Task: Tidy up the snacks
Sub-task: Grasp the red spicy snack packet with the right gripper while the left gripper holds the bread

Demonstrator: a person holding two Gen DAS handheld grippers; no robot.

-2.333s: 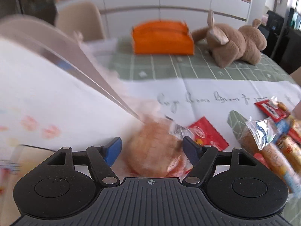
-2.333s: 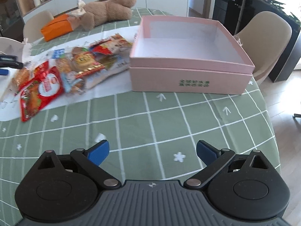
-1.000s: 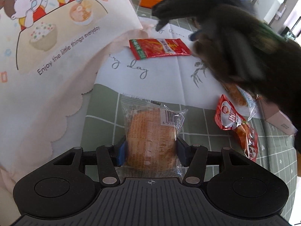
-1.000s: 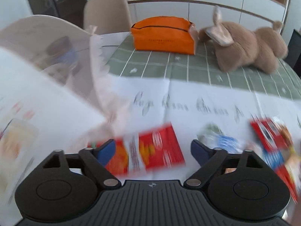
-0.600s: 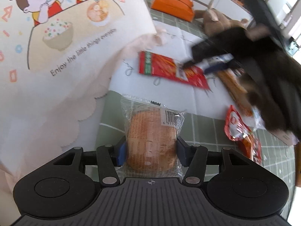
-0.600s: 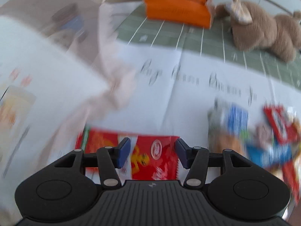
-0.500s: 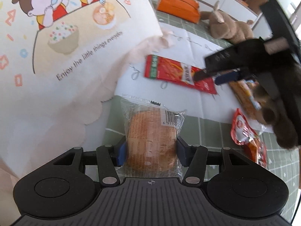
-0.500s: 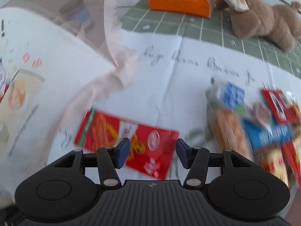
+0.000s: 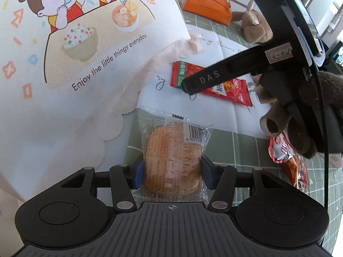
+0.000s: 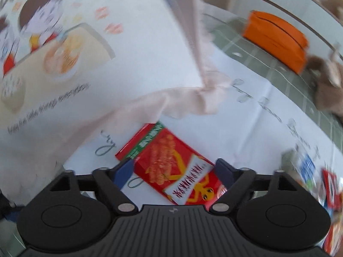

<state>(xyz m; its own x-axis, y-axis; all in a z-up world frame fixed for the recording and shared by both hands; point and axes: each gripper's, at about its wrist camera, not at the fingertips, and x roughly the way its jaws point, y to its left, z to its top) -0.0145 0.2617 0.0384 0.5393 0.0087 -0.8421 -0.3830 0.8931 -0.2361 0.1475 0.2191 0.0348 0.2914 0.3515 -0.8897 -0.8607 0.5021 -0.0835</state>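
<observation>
My left gripper (image 9: 171, 174) is shut on a clear-wrapped round bun (image 9: 172, 156) and holds it above the green checked tablecloth, next to a large white bag with a cartoon print (image 9: 70, 49). My right gripper (image 10: 174, 172) is open and hovers just over a red snack packet (image 10: 171, 160) that lies flat on a white paper sheet (image 10: 253, 128); its jaws straddle the packet without touching it. The right gripper also shows in the left wrist view (image 9: 188, 88), its tip over the same red packet (image 9: 233, 92).
An orange pouch (image 9: 206, 0) and a brown plush toy (image 9: 254, 25) lie at the far side of the table. More snack packets lie to the right (image 9: 289, 160) (image 10: 308, 167). The cartoon bag (image 10: 75, 53) fills the left of both views.
My right gripper has opened wider and dropped closer over the red packet. My left gripper still holds the bun and has shifted slightly.
</observation>
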